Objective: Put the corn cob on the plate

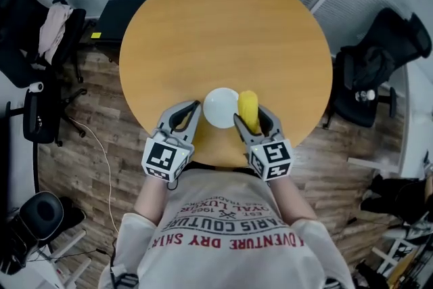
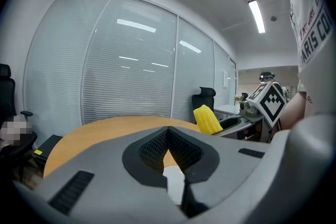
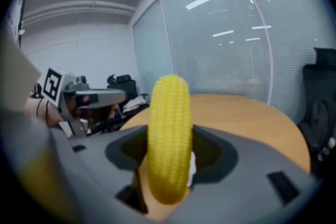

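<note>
A yellow corn cob [image 1: 248, 109] is clamped upright-lengthwise in my right gripper [image 1: 250, 116], which is shut on it. The cob hangs just right of the small white plate [image 1: 219, 107], at the plate's right rim, near the front edge of the round wooden table [image 1: 223, 37]. In the right gripper view the corn cob [image 3: 169, 134] fills the space between the jaws, and a sliver of the plate [image 3: 192, 163] shows behind it. My left gripper [image 1: 189, 113] is just left of the plate, shut and holding nothing. Past its closed fingertips [image 2: 168, 131], the corn cob [image 2: 207, 119] shows.
Black office chairs stand on the wooden floor at the left [image 1: 42, 44] and right [image 1: 379, 68] of the table. A dark cabinet [image 1: 116, 18] sits by the table's far-left edge. A thin cable [image 1: 105, 166] trails across the floor at the left.
</note>
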`<act>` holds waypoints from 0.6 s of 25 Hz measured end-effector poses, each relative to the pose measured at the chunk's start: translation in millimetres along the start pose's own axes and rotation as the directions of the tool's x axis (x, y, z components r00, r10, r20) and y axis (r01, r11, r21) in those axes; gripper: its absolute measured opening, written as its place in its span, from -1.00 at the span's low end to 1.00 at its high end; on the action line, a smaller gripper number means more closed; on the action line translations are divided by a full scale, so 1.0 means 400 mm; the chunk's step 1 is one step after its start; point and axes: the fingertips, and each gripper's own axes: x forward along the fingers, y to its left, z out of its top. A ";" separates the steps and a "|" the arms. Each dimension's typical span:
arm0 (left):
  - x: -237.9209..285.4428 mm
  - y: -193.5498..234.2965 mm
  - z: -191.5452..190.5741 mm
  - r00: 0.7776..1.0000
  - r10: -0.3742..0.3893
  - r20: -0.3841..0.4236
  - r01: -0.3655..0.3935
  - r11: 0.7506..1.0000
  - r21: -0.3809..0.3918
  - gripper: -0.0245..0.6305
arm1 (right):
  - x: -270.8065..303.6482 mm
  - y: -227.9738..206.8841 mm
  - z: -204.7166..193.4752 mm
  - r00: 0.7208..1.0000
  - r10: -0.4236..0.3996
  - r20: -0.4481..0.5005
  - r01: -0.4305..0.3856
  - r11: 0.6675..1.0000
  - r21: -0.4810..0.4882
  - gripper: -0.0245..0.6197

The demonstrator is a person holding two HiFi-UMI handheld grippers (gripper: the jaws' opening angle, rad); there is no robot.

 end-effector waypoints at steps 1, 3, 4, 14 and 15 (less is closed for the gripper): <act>0.007 0.002 -0.009 1.000 -0.015 -0.005 0.015 1.000 0.005 -0.82 | 0.012 0.000 -0.018 1.000 -0.006 -0.020 0.006 1.000 0.008 -0.11; 0.014 0.007 -0.031 0.999 -0.045 -0.022 0.045 0.999 0.020 -0.82 | 0.041 0.004 -0.051 0.998 -0.015 -0.057 0.016 1.000 0.017 -0.11; 0.016 0.012 -0.042 0.998 -0.058 -0.030 0.058 0.998 0.021 -0.82 | 0.057 0.007 -0.067 0.997 -0.018 -0.077 0.020 1.000 0.019 -0.11; 0.021 0.076 -0.155 0.990 -0.087 -0.113 0.083 0.996 -0.038 -0.82 | 0.205 0.004 -0.228 0.963 -0.020 -0.269 0.039 0.997 0.066 -0.11; 0.020 0.085 -0.161 0.990 -0.081 -0.118 0.076 0.996 -0.043 -0.82 | 0.214 0.000 -0.242 0.958 -0.022 -0.287 0.046 0.996 0.075 -0.11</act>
